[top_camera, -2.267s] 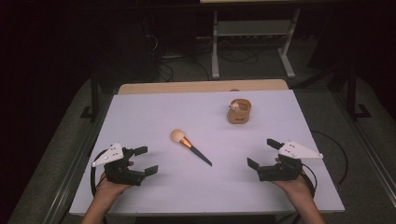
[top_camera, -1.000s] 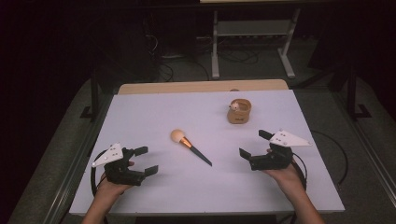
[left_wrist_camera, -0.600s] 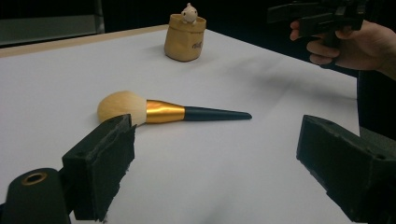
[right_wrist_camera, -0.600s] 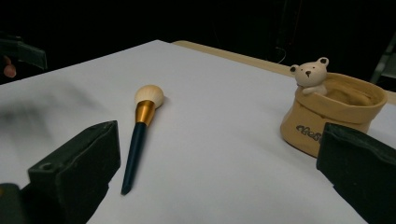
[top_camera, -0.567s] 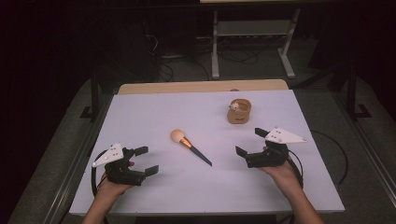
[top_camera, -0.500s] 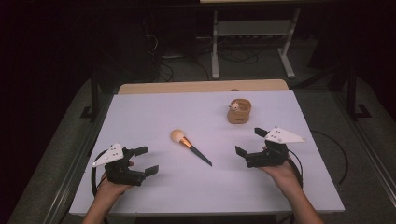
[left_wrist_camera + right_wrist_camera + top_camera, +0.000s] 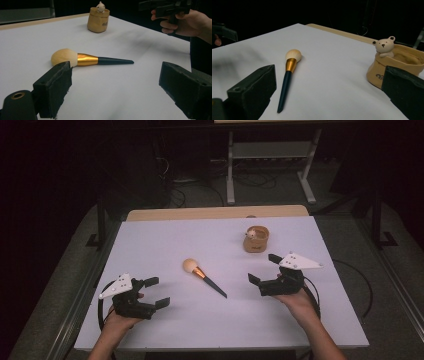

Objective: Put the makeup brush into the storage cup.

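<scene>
Near the middle of the desk [image 7: 150,235] the makeup brush [image 7: 204,277] lies flat and untouched. The right gripper [image 7: 264,268], jaws spread wide, has been brought closer to its handle, so a pickup seems imminent; the left gripper [image 7: 156,292] is also held wide.

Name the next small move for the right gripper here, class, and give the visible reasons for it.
Probably the right gripper should ease forward and down toward the dark handle of the makeup brush. Its jaws stand open and empty, aimed at the brush, which lies flat and untouched on the table. The left gripper rests open, farther off, and the bear pot stands apart.
</scene>
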A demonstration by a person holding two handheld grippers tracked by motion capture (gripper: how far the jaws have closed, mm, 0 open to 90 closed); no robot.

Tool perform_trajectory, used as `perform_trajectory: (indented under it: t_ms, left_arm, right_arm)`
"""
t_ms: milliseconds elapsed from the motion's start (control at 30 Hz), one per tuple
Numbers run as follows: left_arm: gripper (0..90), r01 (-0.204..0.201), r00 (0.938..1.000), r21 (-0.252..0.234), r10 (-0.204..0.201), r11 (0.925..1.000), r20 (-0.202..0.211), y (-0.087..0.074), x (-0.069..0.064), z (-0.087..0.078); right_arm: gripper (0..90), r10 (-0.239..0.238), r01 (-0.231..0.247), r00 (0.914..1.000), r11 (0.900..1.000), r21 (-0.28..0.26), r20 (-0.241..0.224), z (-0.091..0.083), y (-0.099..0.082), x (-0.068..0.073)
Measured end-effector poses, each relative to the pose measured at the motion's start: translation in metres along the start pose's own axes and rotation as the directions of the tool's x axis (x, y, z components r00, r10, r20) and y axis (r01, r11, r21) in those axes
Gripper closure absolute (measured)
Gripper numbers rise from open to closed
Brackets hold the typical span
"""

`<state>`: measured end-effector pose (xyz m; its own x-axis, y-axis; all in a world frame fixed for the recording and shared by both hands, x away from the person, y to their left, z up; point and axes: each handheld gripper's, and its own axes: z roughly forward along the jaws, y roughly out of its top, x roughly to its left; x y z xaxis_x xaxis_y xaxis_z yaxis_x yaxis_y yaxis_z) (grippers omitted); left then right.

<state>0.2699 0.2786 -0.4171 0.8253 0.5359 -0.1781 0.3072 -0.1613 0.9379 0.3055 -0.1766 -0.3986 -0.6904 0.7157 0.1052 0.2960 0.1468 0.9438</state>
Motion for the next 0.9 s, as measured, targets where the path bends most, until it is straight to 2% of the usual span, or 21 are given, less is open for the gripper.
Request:
perform_trajectory:
  t_ms: [433, 900]
  left_arm:
    - [10.7, 0.001, 1.0, 0.001, -0.001, 1.0, 0.0, 0.0, 0.001, 0.0]
    - [10.7, 0.0, 1.0, 0.001, 0.0, 1.0, 0.001, 0.0, 0.001, -0.001]
  right_arm:
    - [0.0, -0.005, 0.005, 0.9999, 1.0, -0.008, -0.011, 0.009, 0.003, -0.002]
    - [0.0, -0.012, 0.011, 0.9994, 0.9999, -0.012, -0.032, 0.022, 0.012, 0.003]
